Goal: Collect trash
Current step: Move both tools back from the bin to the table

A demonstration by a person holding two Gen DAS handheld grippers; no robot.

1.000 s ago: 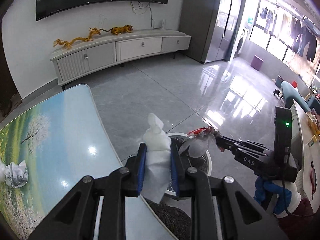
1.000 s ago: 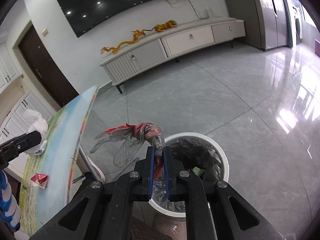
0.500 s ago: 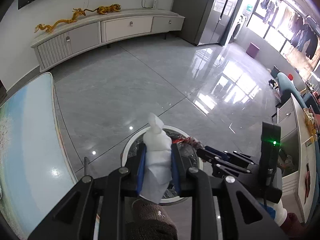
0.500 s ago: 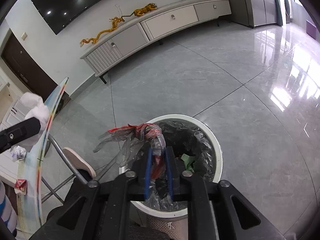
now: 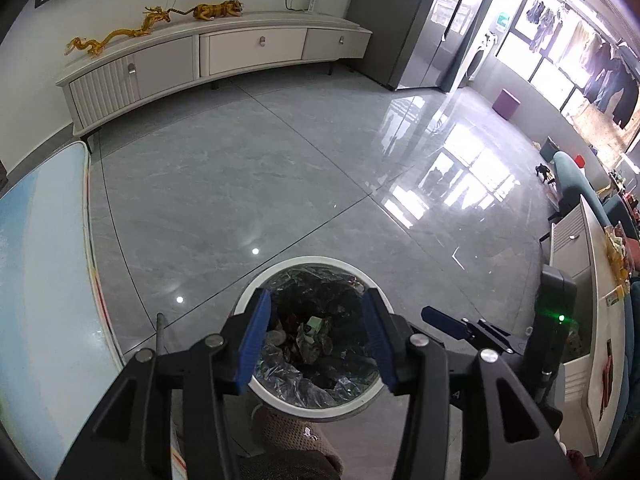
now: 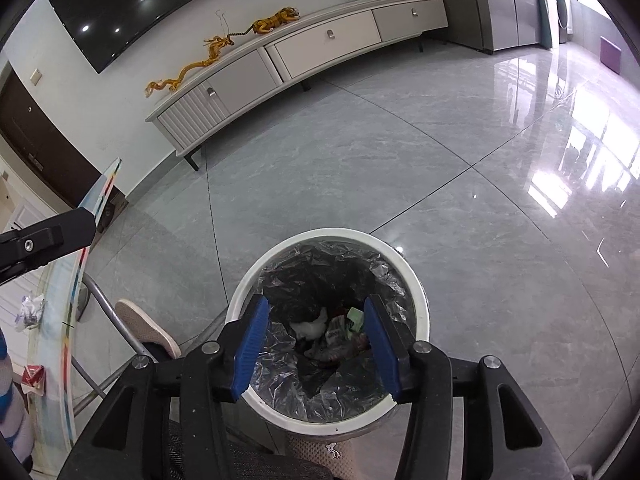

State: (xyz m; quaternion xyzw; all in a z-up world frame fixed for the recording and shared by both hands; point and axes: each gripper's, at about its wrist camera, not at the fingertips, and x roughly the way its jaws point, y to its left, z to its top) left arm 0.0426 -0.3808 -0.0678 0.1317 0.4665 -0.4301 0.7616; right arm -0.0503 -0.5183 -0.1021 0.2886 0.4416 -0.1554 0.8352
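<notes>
Both over the trash bin [image 6: 416, 280], fingers spread wide, nothing held: left gripper [image 5: 316, 338], right gripper [image 6: 316, 348].

Bin: white round rim, crinkled clear liner, sitting on grey floor tile just beside the counter [image 5: 40, 280]. Inside, visible in right wrist view: white crumpled tissue [image 6: 310, 326], a reddish plastic wrapper [image 6: 340, 350], green-white scrap [image 6: 354, 316].

Still on the counter (left edge of right wrist view): crumpled foil-looking wad [image 6: 30, 312] and small red packet [image 6: 34, 376]. Likely next pickups, so task judged partly done.

Handling, judged:
- wad: very light, soft, crushes under grip. Pinch across the bulk, not an edge flap.
- red packet: thin, flat, probably slippery on the glossy counter top. Take by a raised corner or edge (may skate if pushed from above).
- neither fragile; main risk is a loose pinch dropping it short of the bin.

Exact material of the wad not resolvable at this size.
</notes>
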